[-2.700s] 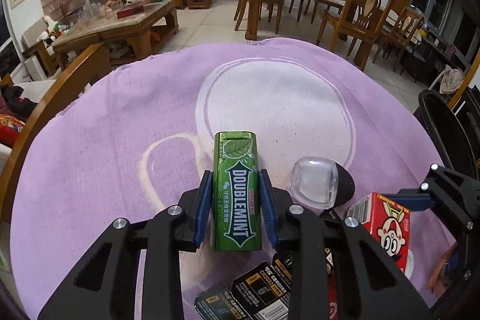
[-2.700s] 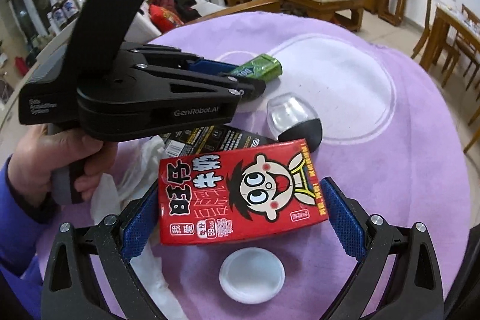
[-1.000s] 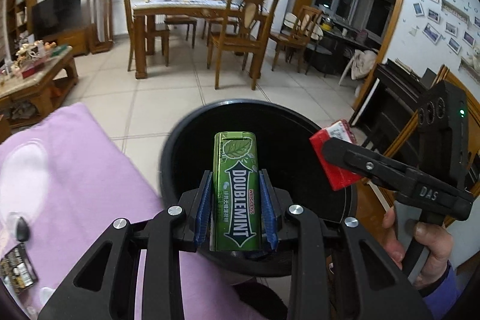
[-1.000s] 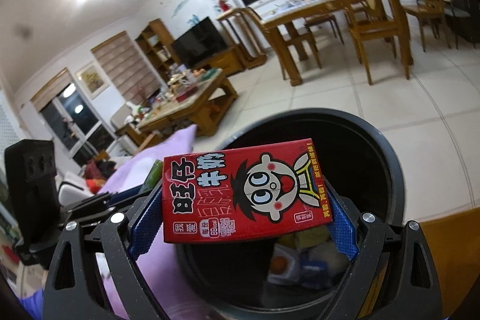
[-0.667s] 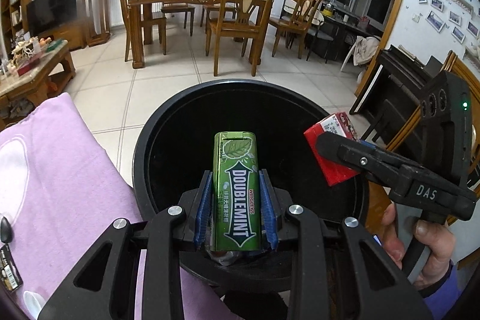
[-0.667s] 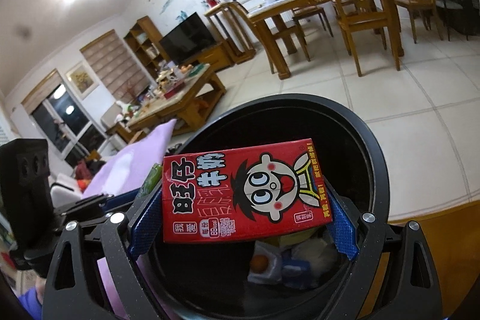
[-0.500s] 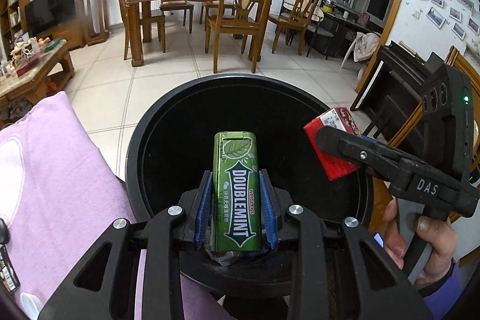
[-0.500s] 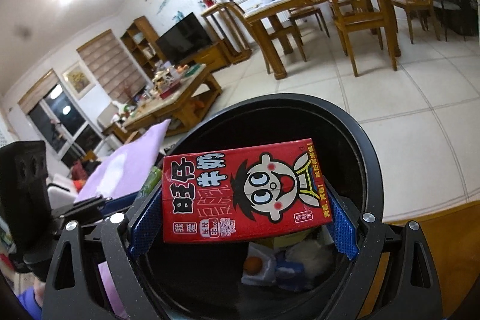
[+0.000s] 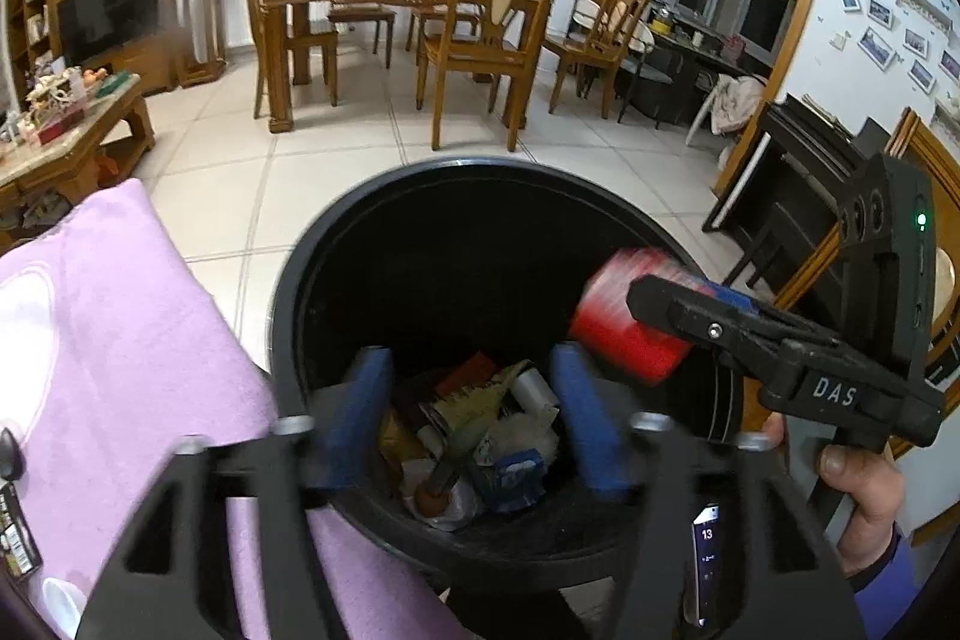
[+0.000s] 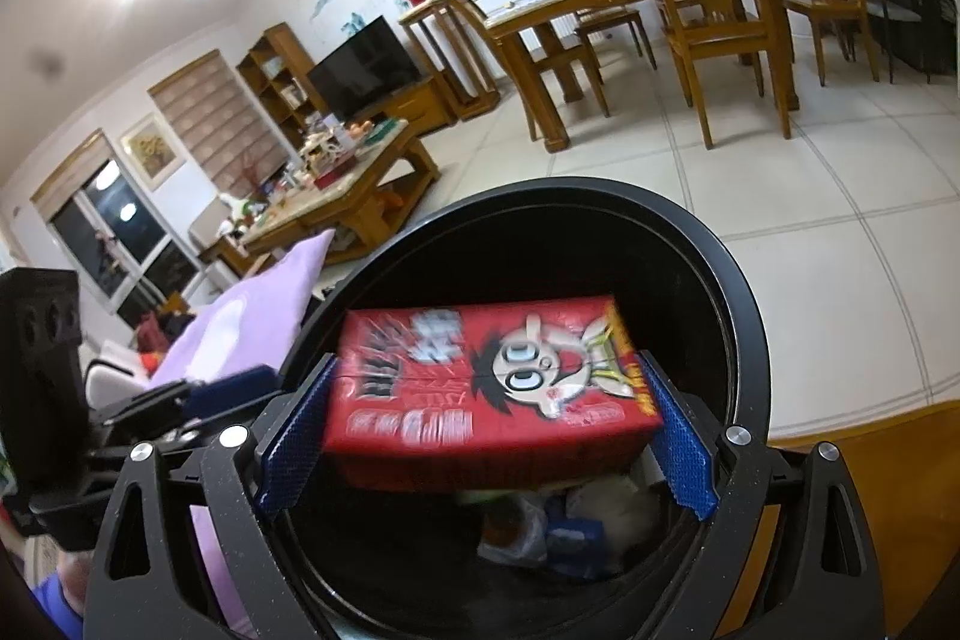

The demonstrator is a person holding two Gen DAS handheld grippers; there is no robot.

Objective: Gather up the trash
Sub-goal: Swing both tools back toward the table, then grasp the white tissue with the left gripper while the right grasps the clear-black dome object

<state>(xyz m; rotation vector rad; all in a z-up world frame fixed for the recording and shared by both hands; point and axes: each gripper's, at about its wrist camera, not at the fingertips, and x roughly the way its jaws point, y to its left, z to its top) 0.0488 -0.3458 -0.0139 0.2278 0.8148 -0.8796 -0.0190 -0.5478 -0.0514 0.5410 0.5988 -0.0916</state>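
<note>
Both grippers hang over a round black trash bin (image 9: 282, 316), which also shows in the right wrist view (image 10: 744, 316). My left gripper (image 9: 471, 421) is open and empty; the green gum pack is gone from it, lost among the trash (image 9: 480, 436) in the bin. My right gripper (image 10: 489, 436) has its jaws spread, and the red milk carton (image 10: 492, 388) is blurred and tipping between the pads, falling free. The carton (image 9: 624, 334) also shows in the left wrist view at the tip of the right gripper (image 9: 660, 304).
The purple-clothed table (image 9: 108, 340) lies to the left of the bin, with small litter at its near edge (image 9: 18, 544). Tiled floor, a dining table with chairs (image 9: 420, 22) and a coffee table (image 9: 60, 124) lie beyond.
My left gripper opened and the green gum pack dropped into the bin. My right gripper opened and the red carton is slipping out, blurred by motion.
</note>
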